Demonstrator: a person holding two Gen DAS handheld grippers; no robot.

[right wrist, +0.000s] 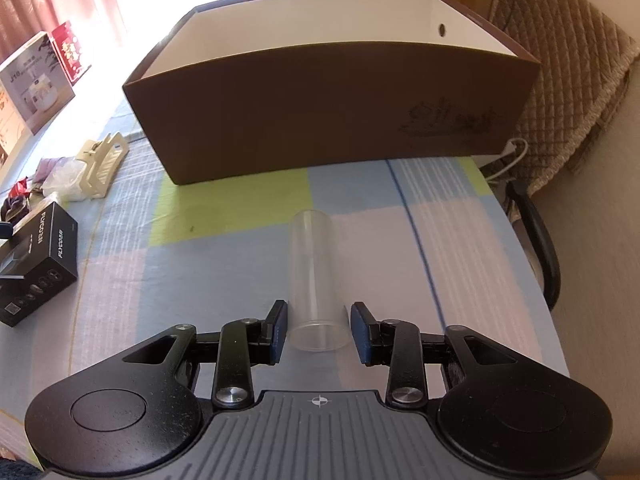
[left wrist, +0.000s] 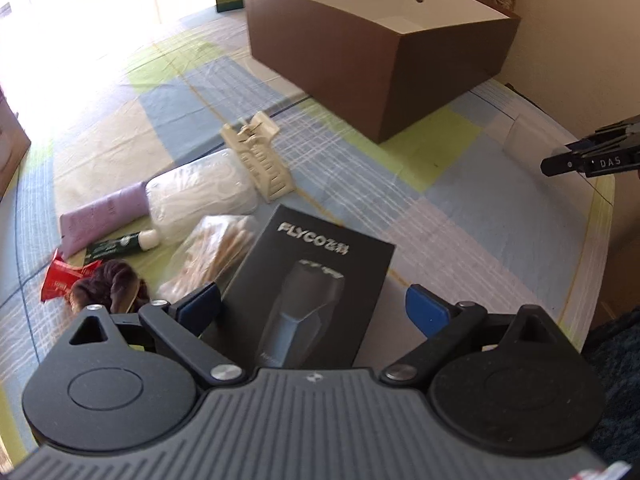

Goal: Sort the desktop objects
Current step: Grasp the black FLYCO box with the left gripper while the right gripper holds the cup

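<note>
In the left wrist view my left gripper (left wrist: 313, 310) is open wide over a black FLYCO shaver box (left wrist: 316, 280) lying flat on the checked tablecloth. Its left pad (left wrist: 200, 307) is at the box's edge and the right pad stands apart from it. In the right wrist view my right gripper (right wrist: 319, 332) is open around the rim end of a clear plastic cup (right wrist: 314, 272) lying on its side, with thin gaps on both sides. Behind the cup stands a large brown open box (right wrist: 320, 120) with a white inside, also in the left view as the brown box (left wrist: 360, 80).
Left of the shaver box lie a cream hair clip (left wrist: 260, 160), a white packet (left wrist: 200, 196), a purple pouch (left wrist: 104, 216), a green tube (left wrist: 120, 246), a cotton swab bag (left wrist: 216, 252), a red wrapper (left wrist: 60, 280) and a dark scrunchie (left wrist: 108, 288). A quilted chair (right wrist: 560, 100) stands past the table's right edge.
</note>
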